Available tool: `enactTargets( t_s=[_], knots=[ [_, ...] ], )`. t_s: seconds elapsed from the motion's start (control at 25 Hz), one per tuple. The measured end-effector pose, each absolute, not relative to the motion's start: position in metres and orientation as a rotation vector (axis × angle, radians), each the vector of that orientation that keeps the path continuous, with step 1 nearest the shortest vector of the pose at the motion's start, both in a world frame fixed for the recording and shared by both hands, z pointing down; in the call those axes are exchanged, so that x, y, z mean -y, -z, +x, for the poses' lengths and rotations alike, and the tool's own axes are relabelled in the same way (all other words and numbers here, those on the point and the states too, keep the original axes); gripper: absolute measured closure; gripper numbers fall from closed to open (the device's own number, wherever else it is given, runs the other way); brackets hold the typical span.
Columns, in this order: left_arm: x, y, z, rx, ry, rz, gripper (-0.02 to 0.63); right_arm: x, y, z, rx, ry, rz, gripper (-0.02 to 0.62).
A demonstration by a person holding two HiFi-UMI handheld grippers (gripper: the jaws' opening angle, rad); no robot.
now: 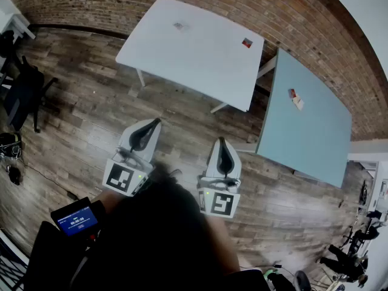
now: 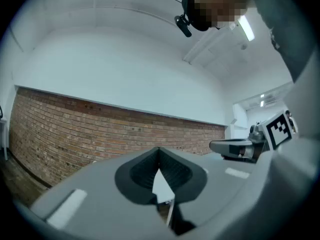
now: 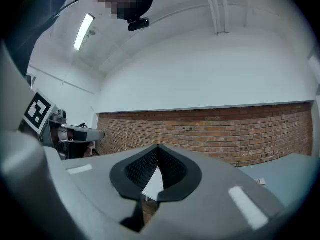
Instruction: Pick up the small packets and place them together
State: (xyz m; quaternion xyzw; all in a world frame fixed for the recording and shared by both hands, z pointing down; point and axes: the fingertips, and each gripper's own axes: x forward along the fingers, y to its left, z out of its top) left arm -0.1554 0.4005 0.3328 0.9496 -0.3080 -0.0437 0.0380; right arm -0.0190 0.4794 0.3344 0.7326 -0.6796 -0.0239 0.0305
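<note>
Small packets lie on two tables ahead of me. On the white table [image 1: 200,59] a pale packet [image 1: 179,25] rests near the far edge and a red packet [image 1: 247,42] near the right corner. The light blue table [image 1: 309,132] carries a red packet [image 1: 293,93] touching a white packet [image 1: 298,103]. My left gripper [image 1: 156,121] and right gripper [image 1: 222,140] hover over the wooden floor, short of both tables. Both are shut with nothing between the jaws. The left gripper [image 2: 159,149] and right gripper [image 3: 158,146] point level at the brick wall. A white packet [image 3: 259,181] shows at the right.
A brick wall [image 1: 121,5] runs behind the tables. A dark office chair [image 1: 24,93] stands at the left on the wooden floor [image 1: 85,120]. A small device with a blue screen [image 1: 77,218] sits by my left arm. Dark equipment [image 1: 348,259] stands at the bottom right.
</note>
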Motion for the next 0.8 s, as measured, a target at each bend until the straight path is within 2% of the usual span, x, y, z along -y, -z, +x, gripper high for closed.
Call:
enactTargets(
  t_s=[0.8],
  knots=[
    [-0.414,-0.317,-0.163,1.157,0.126,2.962,0.606,-0.485,-0.34,-0.004,2.19,0.048,2.215,0.592]
  ],
)
